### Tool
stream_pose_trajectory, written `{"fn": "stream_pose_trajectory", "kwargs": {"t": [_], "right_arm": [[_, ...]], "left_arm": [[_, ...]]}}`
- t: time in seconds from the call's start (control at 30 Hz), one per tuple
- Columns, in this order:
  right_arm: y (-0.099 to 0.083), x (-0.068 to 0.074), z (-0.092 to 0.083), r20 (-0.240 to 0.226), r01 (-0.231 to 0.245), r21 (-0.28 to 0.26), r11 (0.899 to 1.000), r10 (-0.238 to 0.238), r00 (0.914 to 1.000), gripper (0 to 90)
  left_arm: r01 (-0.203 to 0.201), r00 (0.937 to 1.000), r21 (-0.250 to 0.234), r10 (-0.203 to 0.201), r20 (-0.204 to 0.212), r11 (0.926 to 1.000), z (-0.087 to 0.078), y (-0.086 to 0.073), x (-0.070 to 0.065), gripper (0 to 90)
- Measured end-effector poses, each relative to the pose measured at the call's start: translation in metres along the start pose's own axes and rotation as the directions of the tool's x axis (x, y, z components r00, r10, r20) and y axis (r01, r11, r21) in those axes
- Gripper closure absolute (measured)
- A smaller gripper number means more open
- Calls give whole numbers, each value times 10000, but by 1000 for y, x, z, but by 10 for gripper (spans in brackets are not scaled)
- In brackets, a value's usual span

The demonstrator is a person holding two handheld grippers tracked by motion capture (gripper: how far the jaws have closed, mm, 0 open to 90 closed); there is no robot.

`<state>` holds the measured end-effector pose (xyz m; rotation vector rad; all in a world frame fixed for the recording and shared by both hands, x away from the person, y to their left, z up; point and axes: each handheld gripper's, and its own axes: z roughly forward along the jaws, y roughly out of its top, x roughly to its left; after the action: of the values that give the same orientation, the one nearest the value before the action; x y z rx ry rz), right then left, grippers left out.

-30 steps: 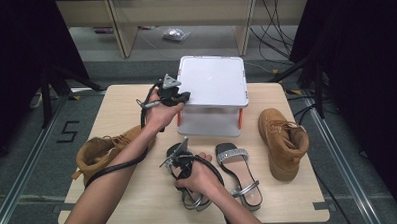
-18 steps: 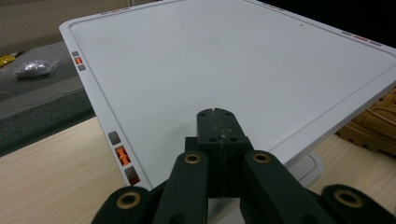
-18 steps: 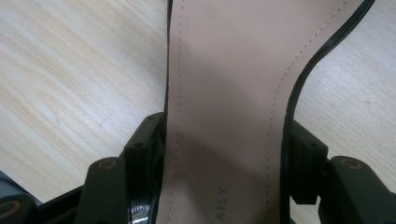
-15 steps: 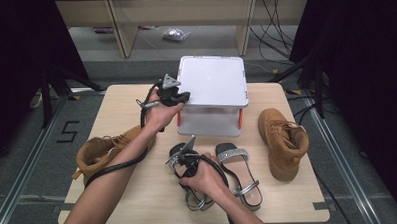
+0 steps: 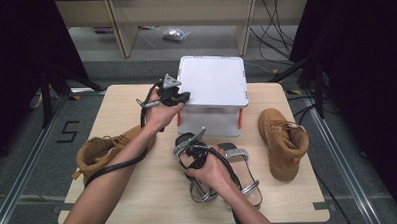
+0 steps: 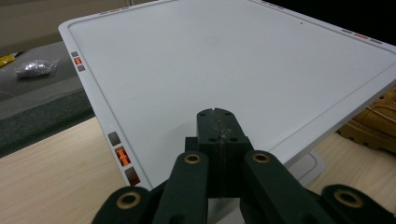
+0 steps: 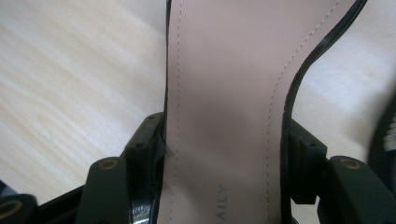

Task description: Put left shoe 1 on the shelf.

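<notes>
Sandal (image 7: 224, 93) in the right gripper (image 5: 190, 144), and that's the step in hand: lifting one shoe of the pair off the table (image 5: 139, 194) towards the white storage box (image 5: 212, 119), by my reading. In the right gripper view the black jaws sit either side of the pale insole, the left pad (image 7: 149, 140) touching the sole's dark edge and the right pad (image 7: 303, 154) against the thin black strap rim. The jaws have just been closing a touch, and they stand wide because the sole is wide: a grasp across the footbed. From the high view this gripper hovers just in front of the box, the second sandal (image 5: 241, 173) lying beside the hand on the wood.

Over to the left gripper (image 6: 217, 128): its jaws are pressed flat together with no gap between them, clenched on the near edge of the box lid (image 6: 233, 60), which tilts up off the base. From above, that hand sits at the box's near-left corner, holding the lid raised.

Next move, as I judge it, calls for the lid to open wide enough to clear the sandal, then a level carry over the rim without the heel strap snagging

Two tan boots wait, the left boot (image 5: 105, 150) and the right boot (image 5: 282, 141), well apart at either side
</notes>
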<state>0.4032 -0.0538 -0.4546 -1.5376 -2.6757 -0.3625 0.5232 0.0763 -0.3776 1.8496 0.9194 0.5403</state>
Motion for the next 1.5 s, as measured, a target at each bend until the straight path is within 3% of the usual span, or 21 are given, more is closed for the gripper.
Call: {"fn": "stream_pose_trajectory", "kwargs": {"t": [0.13, 0.17, 0.23, 0.27, 0.43, 0.5, 0.53, 0.57, 0.67, 0.7, 0.73, 0.8, 0.87, 1.0, 1.03, 1.13, 1.23, 1.3, 1.4, 1.47, 1.5], "right_arm": [[4, -6, -5, 23, -84, -259, 9996, 84, 10000, 420], [7, -9, -7, -30, -325, -463, 9984, 324, 9995, 420], [11, -15, -10, 37, -221, -617, 9978, 224, 9997, 420], [12, -15, -10, 39, -535, -693, 9962, 539, 9985, 420], [21, -22, -15, 102, -821, -930, 9923, 834, 9965, 421], [23, -25, -14, 170, -619, -1079, 9922, 641, 9978, 421], [27, -24, -16, 120, -1075, -1128, 9878, 1096, 9939, 421], [29, -24, -17, 32, -1236, -1134, 9858, 1248, 9922, 421], [33, -27, -17, 99, -1132, -1324, 9847, 1155, 9933, 421], [37, -31, -15, 189, -1131, -1681, 9793, 1179, 9928, 421], [37, -31, -15, 189, -1131, -1681, 9793, 1179, 9928, 421], [42, -31, -18, -83, -2009, -1468, 9686, 2018, 9794, 421], [43, -34, -18, 89, -1736, -1676, 9704, 1776, 9841, 421], [48, -42, -14, 89, -2125, -1815, 9602, 2177, 9760, 421], [49, -44, -13, 167, -1993, -1850, 9623, 2059, 9784, 422], [51, -47, -11, 127, -2376, -1825, 9541, 2439, 9697, 421], [53, -50, -9, 271, -2313, -1976, 9526, 2411, 9701, 421], [55, -50, -7, 42, -2631, -1885, 9462, 2687, 9632, 421], [57, -52, -4, 136, -2548, -2019, 9457, 2628, 9648, 421], [59, -53, 2, 39, -2739, -1883, 9432, 2796, 9601, 421], [59, -54, 4, 0, -2687, -1872, 9449, 2736, 9619, 421]], "left_arm": [[10, 10000, -14, -10, -5, 10000, 0, 0, 0, 896], [-19, 10000, 3, 19, -24, 10000, 0, 0, 0, 895], [-28, 10000, 6, 28, -20, 10000, 0, 0, 0, 896], [-16, 10000, 0, 16, -8, 10000, 0, 0, 0, 896], [-10, 10000, -14, 10, 16, 10000, 0, 0, 0, 896], [-37, 10000, -5, 37, -8, 10000, 0, 0, 0, 896], [-23, 10000, -41, 23, 5, 10000, 0, 0, 0, 896], [-32, 10000, -22, 32, 8, 10000, 0, 0, 0, 896], [-70, 10000, 21, 70, -24, 10000, -1, 0, 0, 896], [-169, 9999, 92, 170, -34, 9998, -1, 0, 1, 896], [-169, 9999, 92, 170, -34, 9998, -1, 0, 1, 896], [-161, 9999, 69, 161, -14, 9998, -1, 0, 1, 896], [-158, 9999, 72, 158, -10, 9998, -1, 0, 1, 896], [-23, 10000, -95, 23, 18, 10000, 0, -1, 0, 896], [-23, 10000, -95, 23, 18, 10000, 0, -1, 0, 896], [-194, 9998, 9, 194, -11, 9998, -1, -1, 1, 896], [-223, 9997, 55, 223, -17, 9997, -1, -1, 1, 896], [-186, 9998, -9, 186, -29, 9998, -1, -1, 1, 896], [-51, 10000, -101, 51, -25, 9999, 0, -1, 0, 896], [-199, 9998, 42, 199, -27, 9998, -1, -1, 1, 896], [-190, 9998, 48, 190, -21, 9998, -1, -1, 1, 896]]}}
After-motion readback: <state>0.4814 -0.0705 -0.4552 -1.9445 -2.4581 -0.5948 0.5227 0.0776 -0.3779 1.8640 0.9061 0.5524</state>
